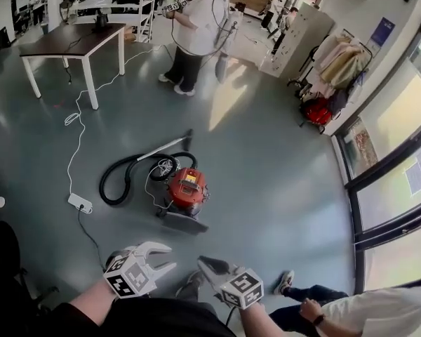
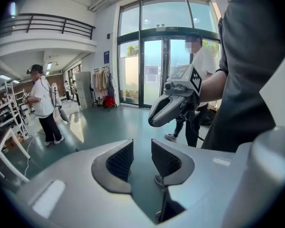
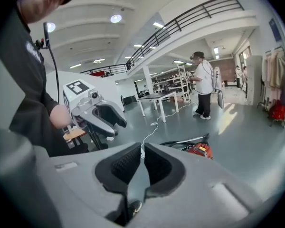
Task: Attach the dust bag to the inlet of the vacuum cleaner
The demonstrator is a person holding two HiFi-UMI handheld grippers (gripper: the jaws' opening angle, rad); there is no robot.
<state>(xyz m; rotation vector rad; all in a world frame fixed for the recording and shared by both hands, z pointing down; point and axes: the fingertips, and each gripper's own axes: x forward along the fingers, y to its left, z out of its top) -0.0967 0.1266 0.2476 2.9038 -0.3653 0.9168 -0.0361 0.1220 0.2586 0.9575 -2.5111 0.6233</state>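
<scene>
The vacuum cleaner [image 1: 187, 188] is a red canister unit standing on the grey floor [image 1: 281, 188], at the centre of the head view and well ahead of both grippers. Its black hose [image 1: 116, 181] curls in a loop to the left of the body, and the wand [image 1: 161, 146] lies flat on the floor beyond it, pointing up and right in the head view. A white power strip [image 1: 79, 203] lies near the hose loop, with a white cable [image 1: 77, 118] running from it toward the table [image 1: 70, 41].

Left gripper [image 1: 167, 256]: raised in front of the person, well short of the vacuum cleaner. Jaws spread, a clear gap between the pads [image 2: 121, 160], nothing in the gap (only floor shows through it).

Right gripper [image 1: 205, 262]: just beside the left one, at a similar height. Jaws nearly together, with a narrow slit between the pads [image 3: 128, 163] and nothing in it. The vacuum cleaner shows beyond its right jaw.

Neither gripper touches the vacuum cleaner.

Surroundings: a person in a white top [image 1: 196, 27] stands beyond the vacuum cleaner; another person [image 1: 351, 311] sits at the lower right of the head view. Tall windows [image 1: 400, 174] line the right side.
</scene>
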